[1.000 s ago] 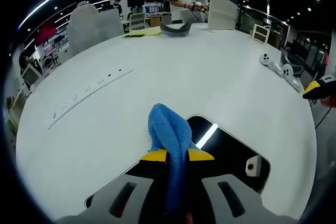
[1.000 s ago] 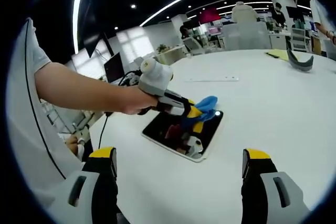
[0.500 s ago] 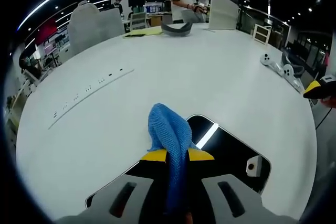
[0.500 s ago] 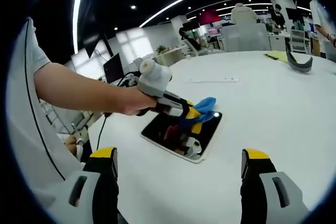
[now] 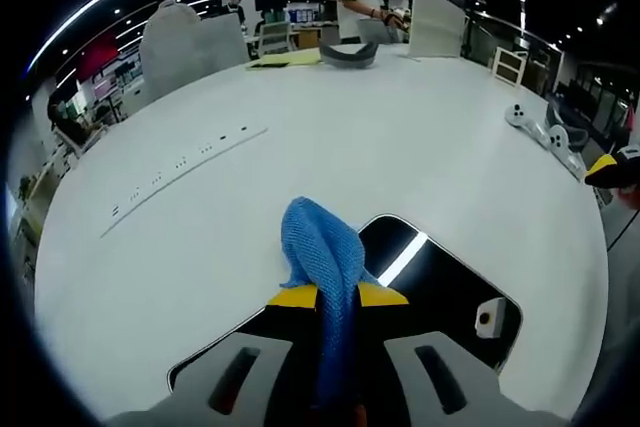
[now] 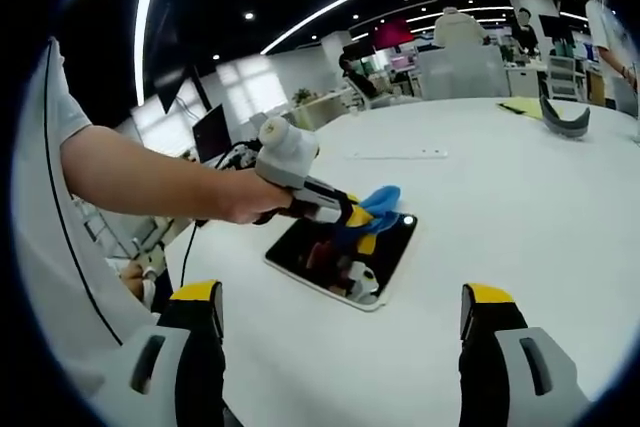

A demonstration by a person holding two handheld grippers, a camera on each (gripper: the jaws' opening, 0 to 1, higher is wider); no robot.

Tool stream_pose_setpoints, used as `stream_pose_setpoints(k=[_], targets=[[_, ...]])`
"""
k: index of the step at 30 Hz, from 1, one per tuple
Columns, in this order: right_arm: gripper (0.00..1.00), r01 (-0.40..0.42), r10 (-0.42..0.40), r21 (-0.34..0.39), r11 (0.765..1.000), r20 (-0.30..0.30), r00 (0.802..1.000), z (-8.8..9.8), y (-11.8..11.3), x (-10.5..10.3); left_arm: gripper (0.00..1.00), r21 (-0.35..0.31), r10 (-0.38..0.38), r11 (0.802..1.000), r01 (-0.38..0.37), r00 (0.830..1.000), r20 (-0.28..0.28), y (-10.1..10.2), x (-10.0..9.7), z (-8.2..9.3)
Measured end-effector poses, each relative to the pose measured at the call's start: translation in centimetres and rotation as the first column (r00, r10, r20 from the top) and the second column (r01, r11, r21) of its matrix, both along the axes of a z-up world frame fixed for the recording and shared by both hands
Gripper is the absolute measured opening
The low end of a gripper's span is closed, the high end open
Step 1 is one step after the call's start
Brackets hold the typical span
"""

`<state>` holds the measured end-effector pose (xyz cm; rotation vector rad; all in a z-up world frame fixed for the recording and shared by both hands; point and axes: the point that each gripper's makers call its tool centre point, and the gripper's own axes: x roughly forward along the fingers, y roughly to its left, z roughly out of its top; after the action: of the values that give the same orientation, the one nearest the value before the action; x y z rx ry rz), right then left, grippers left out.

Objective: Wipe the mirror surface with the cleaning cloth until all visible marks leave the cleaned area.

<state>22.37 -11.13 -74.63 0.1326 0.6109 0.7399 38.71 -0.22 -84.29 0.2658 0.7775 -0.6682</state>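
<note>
Gripping a crumpled blue woven cleaning cloth [image 5: 322,252], the left gripper [image 5: 338,297] presses it on the dark rectangular mirror [image 5: 440,282] lying flat on the white round table [image 5: 330,137]. Right gripper [image 6: 340,322] hovers apart, jaws spread wide.

Mirrors: one [image 5: 440,277], lying flat on the table
Cleaning cloths: one, blue [image 5: 322,247]
Grippers: two, left gripper [image 6: 362,215] and right gripper [image 6: 340,332]
White controllers: two [image 5: 535,125], at 2 o'clock in the left gripper view
Tables: one, white and round [image 5: 330,137]
</note>
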Motion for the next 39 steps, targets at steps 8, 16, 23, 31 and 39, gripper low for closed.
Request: stream_pose_setpoints(k=[8,16,23,31,39], targets=[[0.99,-0.032,0.033,-0.020,0.999,0.036,0.999,0.3,0.5,-0.3,0.09,0.003,0.002,1.000,-0.002,1.000,0.000,0.3,0.0,0.0],[1.00,-0.028,0.028,-0.020,0.999,0.041,0.999,1.0,0.2,-0.1,0.09,0.021,-0.009,1.000,0.008,1.000,0.012,0.5,-0.2,0.0],[1.00,-0.017,0.017,-0.018,1.000,0.044,0.999,1.4,-0.3,-0.5,0.09,0.021,0.010,1.000,-0.010,1.000,0.011,1.1,-0.6,0.0],[0.99,-0.008,0.009,-0.015,1.000,0.049,0.999,1.9,-0.6,-0.5,0.09,0.020,0.018,1.000,-0.018,1.000,0.008,1.6,-1.4,0.0],[0.99,0.017,-0.018,0.013,1.000,0.054,0.998,2.6,-0.8,-0.8,0.09,0.018,0.024,1.000,-0.023,1.000,-0.002,1.9,-2.2,0.0]])
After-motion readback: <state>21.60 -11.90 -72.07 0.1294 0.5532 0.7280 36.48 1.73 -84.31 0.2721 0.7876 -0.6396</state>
